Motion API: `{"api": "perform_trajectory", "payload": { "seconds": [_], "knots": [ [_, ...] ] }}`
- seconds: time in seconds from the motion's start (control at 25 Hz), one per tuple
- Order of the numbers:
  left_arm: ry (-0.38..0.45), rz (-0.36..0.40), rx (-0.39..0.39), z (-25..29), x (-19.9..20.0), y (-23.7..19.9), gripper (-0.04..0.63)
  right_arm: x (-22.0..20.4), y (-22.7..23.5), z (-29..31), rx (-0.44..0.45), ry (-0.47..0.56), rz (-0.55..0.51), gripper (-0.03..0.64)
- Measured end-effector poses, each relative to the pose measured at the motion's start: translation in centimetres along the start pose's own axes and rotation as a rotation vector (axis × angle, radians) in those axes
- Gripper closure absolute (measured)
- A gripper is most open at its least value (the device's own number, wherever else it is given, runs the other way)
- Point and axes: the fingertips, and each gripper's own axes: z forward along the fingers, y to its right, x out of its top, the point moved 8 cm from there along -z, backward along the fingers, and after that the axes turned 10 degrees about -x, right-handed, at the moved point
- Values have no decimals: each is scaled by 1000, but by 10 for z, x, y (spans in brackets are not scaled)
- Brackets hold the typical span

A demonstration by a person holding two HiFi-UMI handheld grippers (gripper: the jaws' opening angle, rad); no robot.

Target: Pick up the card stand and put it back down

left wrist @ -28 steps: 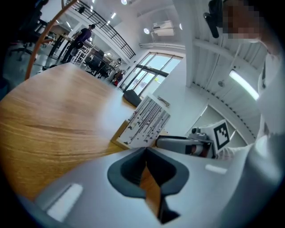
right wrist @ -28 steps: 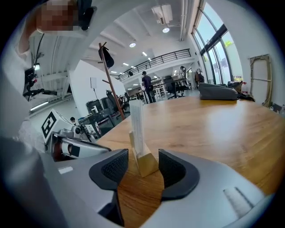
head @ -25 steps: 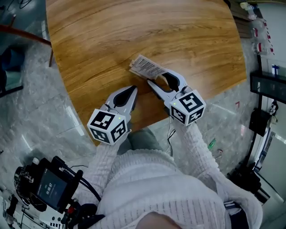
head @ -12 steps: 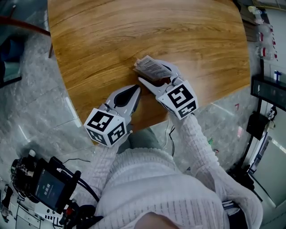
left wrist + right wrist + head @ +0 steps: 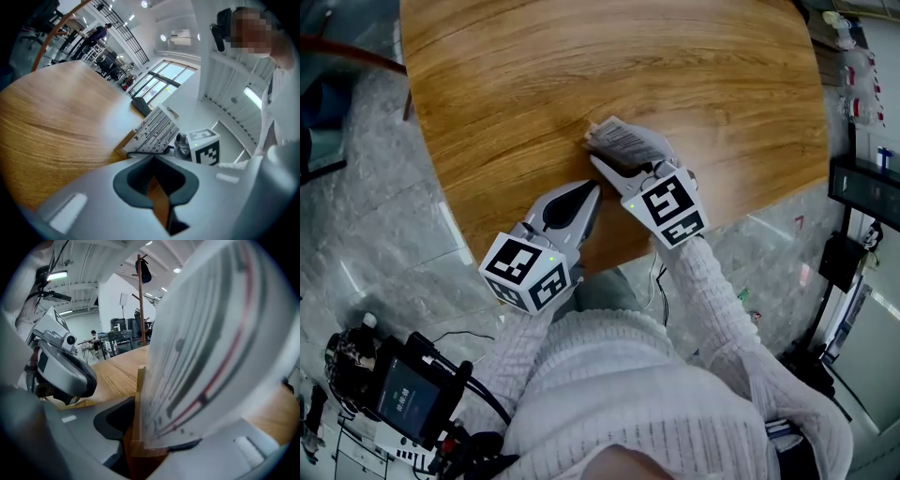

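Observation:
The card stand (image 5: pixel 622 140) is a small wooden base (image 5: pixel 144 445) holding a white printed card (image 5: pixel 211 343); it stands on the round wooden table (image 5: pixel 534 84) near its front edge. My right gripper (image 5: pixel 628 157) straddles it. Its jaws have just been closing and now press on the wooden base between them. The card fills most of the right gripper view. My left gripper (image 5: pixel 589 192) lies beside it on the left, jaws shut and empty (image 5: pixel 153 161), its tip short of the stand (image 5: pixel 152 131). The right gripper's marker cube (image 5: pixel 205 147) shows behind the stand.
The table's curved front edge (image 5: pixel 609 258) runs just below both grippers, with grey marble floor (image 5: pixel 384 253) beyond it. A device with a screen (image 5: pixel 408 398) hangs at the person's lower left. Dark equipment (image 5: pixel 862 187) stands at the right.
The right gripper has shifted slightly left and rolled about its axis, drawing closer round the card stand. The left gripper has hardly moved.

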Motion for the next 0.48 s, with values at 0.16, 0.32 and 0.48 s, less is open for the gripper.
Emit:
{"api": "perform_trajectory", "payload": {
  "seconds": [0.16,0.32,0.48],
  "knots": [
    [0,-6,-4,-1,1,-1,588,-1,-2,0,-2,0,-15,413],
    [-4,-3,4,1,3,-2,588,0,1,1,6,-4,-27,420],
    [-9,-2,3,-1,2,-3,588,0,0,3,16,-6,-32,425]
  ]
}}
